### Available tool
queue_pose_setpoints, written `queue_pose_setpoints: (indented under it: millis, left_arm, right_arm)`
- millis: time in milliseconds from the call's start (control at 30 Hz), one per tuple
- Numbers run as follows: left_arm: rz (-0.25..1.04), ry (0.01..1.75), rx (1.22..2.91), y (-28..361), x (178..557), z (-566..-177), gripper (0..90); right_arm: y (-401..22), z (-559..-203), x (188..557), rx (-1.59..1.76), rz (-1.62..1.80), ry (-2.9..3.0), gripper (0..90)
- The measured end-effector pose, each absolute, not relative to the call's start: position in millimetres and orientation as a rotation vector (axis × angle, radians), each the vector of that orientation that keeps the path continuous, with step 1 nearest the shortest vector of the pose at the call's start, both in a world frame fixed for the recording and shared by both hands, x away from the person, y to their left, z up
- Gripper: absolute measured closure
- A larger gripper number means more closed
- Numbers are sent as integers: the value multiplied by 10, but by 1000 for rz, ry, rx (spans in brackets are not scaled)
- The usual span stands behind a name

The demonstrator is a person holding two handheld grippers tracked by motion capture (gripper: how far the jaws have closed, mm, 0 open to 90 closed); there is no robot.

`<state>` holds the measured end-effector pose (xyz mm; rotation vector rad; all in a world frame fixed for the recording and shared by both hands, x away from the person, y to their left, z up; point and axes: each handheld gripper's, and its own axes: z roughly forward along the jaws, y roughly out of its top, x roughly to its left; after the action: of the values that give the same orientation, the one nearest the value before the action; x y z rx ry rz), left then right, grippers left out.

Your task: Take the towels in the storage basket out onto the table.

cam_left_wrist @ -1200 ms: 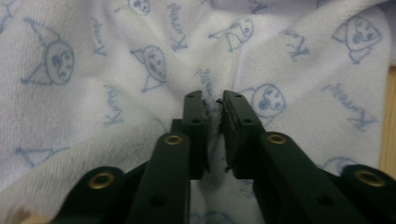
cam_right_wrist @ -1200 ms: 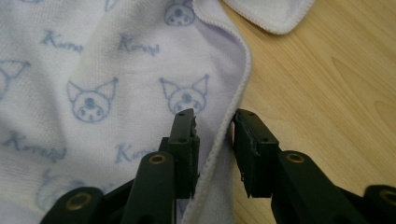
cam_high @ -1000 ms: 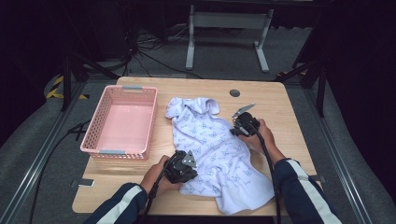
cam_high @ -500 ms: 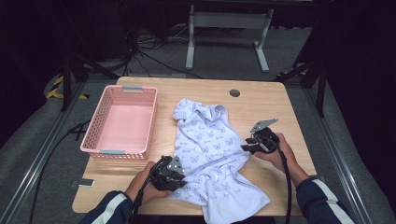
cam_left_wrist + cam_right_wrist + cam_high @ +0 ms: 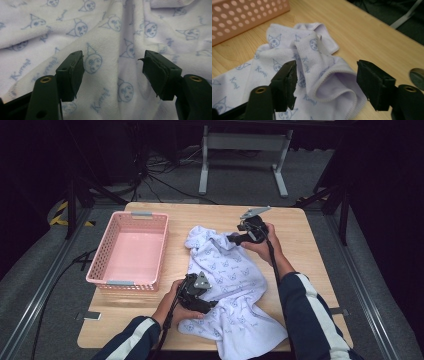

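Terry cloth: the towel (image 5: 227, 285) is soft, light and limp, so you should expect it to sag and drag rather than hold any shape when you lift it.
Towel place: it lies crumpled on the table (image 5: 310, 245), running from your right gripper (image 5: 235, 239) at its far end to past your left gripper (image 5: 212, 304) at its near end; the near corner hangs over the table's front edge.
Left jaws: released and wide apart, with flat towel and one shallow ridge between them; from these pictures you cannot tell whether the pads touch the cloth.
Right jaws: also released and wide apart, with a raised fold and its stitched hem sitting right between them, nothing pinched yet.
Where to grip, right: take that hemmed fold (image 5: 329, 82) between your pads; I judge the doubled edge gives more bite than a single layer.
Where to grip, left: the ridge (image 5: 128, 50) ahead of your jaws is the likeliest hold; flat cloth would probably slip out or bunch.
Slip risk: the pile looks grippy, not slick, but a shallow pinch may let the weight of the hanging part pull it free.
Hidden: the towel's true corners are lost in the folds, and the overhanging part is cut off at the bottom of the high view.
Nearby: the basket (image 5: 107, 265) stands empty, well apart from your left jaws.
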<state>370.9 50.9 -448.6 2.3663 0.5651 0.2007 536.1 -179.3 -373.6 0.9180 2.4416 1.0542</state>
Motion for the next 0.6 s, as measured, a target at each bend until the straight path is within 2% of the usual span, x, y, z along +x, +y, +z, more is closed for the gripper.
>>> queue_pose_setpoints:
  millis: [33, 167, 267, 300, 333, 367, 433, 500, 600]
  left_arm:
    - [192, 570, 2363, 510, 3721, -4511, 343]
    - [188, 562, 2420, 543, 3735, -4561, 451]
    - [197, 552, 2426, 568, 3731, -4564, 539]
    - [192, 564, 2430, 576, 3728, -4560, 572]
    - [200, 551, 2435, 581, 3729, -4557, 605]
    - [200, 551, 2435, 581, 3729, -4557, 668]
    - [217, 544, 2450, 597, 3729, -4545, 701]
    - [220, 544, 2459, 618, 3723, -4532, 761]
    - [219, 539, 2465, 657, 3705, -4517, 808]
  right_arm:
    - [-1731, -3770, 5406, 914, 1008, 2449, 348]
    - [-1601, -3977, 5556, 948, 875, 2484, 357]
    - [-1605, -4116, 5615, 990, 786, 2520, 434]
    - [-1614, -4148, 5619, 991, 782, 2536, 519]
    - [-1623, -4171, 5611, 988, 793, 2556, 565]
    - [-1623, -4171, 5611, 988, 793, 2556, 565]
    - [-1645, -4217, 5584, 962, 769, 2573, 757]
    - [-1680, -4215, 5523, 913, 815, 2569, 860]
    - [-1773, -4132, 5443, 890, 870, 2541, 877]
